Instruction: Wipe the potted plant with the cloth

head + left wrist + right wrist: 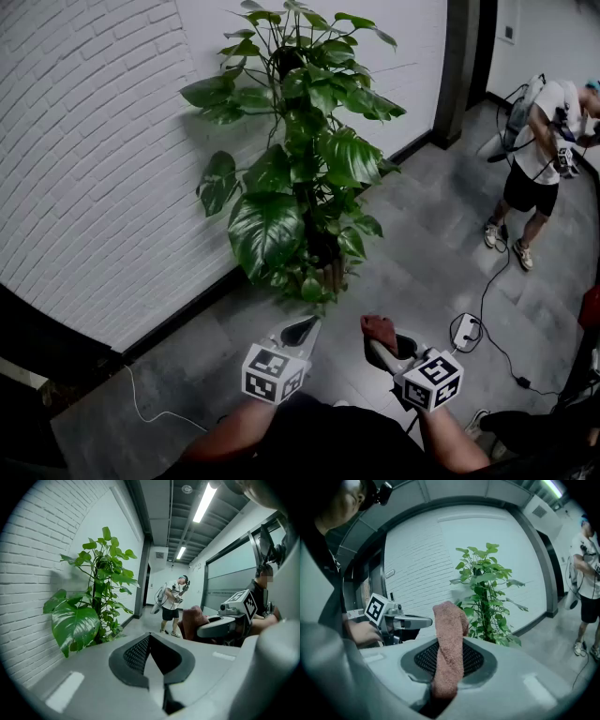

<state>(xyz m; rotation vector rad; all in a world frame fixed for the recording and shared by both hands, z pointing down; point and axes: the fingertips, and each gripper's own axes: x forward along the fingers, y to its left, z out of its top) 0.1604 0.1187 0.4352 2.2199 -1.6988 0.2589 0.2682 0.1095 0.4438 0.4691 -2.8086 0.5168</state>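
Note:
A tall potted plant [300, 159] with broad green leaves stands against the white brick wall; it also shows in the left gripper view [93, 602] and the right gripper view [485, 597]. My right gripper [382, 336] is shut on a reddish-brown cloth [380, 328], which sticks up between its jaws [449, 648]. My left gripper [300, 331] is shut with nothing in it [152, 656]. Both grippers hover side by side above the floor, short of the plant's lowest leaves.
A white brick wall [94, 169] runs along the left. A person [539, 155] stands at the far right with a cable [497, 309] trailing over the grey floor to a white box [466, 331]. Another white cable [150, 408] lies at lower left.

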